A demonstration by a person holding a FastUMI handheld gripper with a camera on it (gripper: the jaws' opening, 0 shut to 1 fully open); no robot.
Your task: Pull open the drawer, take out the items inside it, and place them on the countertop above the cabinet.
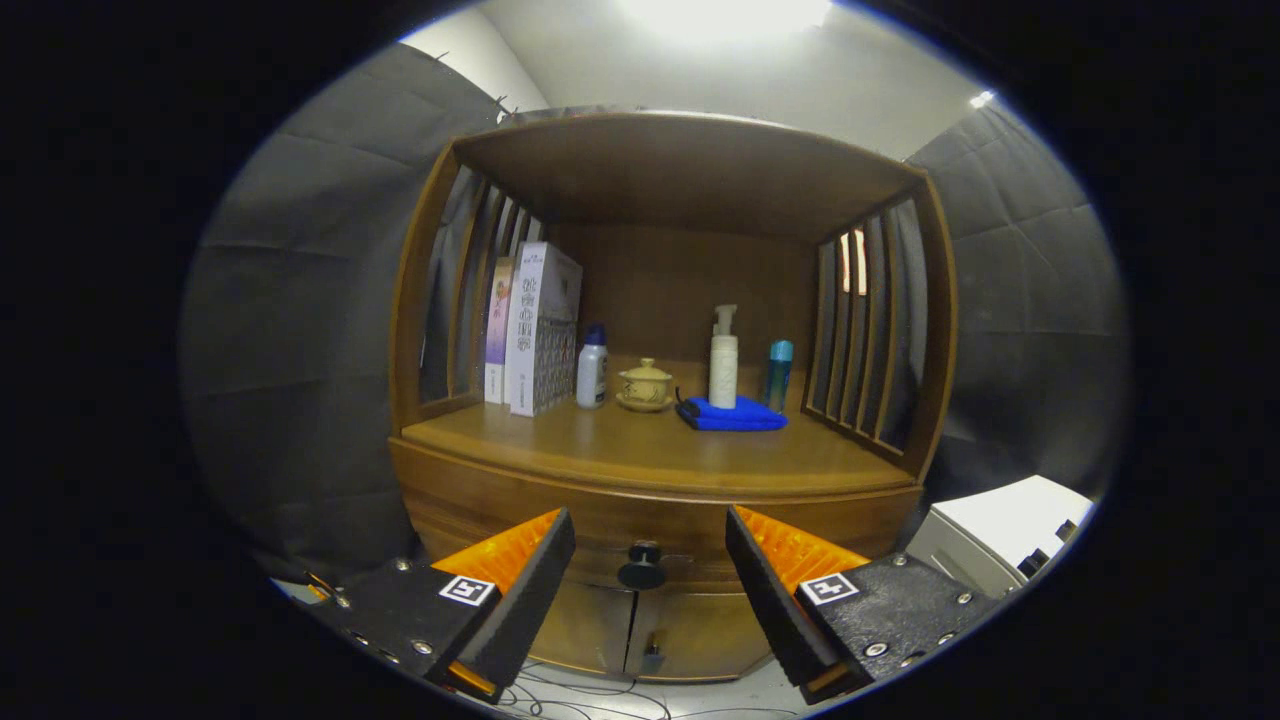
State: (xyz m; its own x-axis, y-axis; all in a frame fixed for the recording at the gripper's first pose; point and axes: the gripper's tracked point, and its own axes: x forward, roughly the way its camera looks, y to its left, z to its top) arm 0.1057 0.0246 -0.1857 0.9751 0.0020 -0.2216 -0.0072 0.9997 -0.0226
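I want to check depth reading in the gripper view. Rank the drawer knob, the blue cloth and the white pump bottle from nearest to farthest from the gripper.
1. Drawer knob: between the open gripper fingers, just ahead.
2. Blue cloth: on the countertop, beyond the fingers.
3. White pump bottle: upright just behind the cloth.

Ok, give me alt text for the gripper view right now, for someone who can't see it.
The open gripper faces a wooden cabinet, its fingers either side of the closed drawer's black knob, not touching it. On the countertop above stand boxes, three bottles, a small lidded pot and a folded blue cloth.
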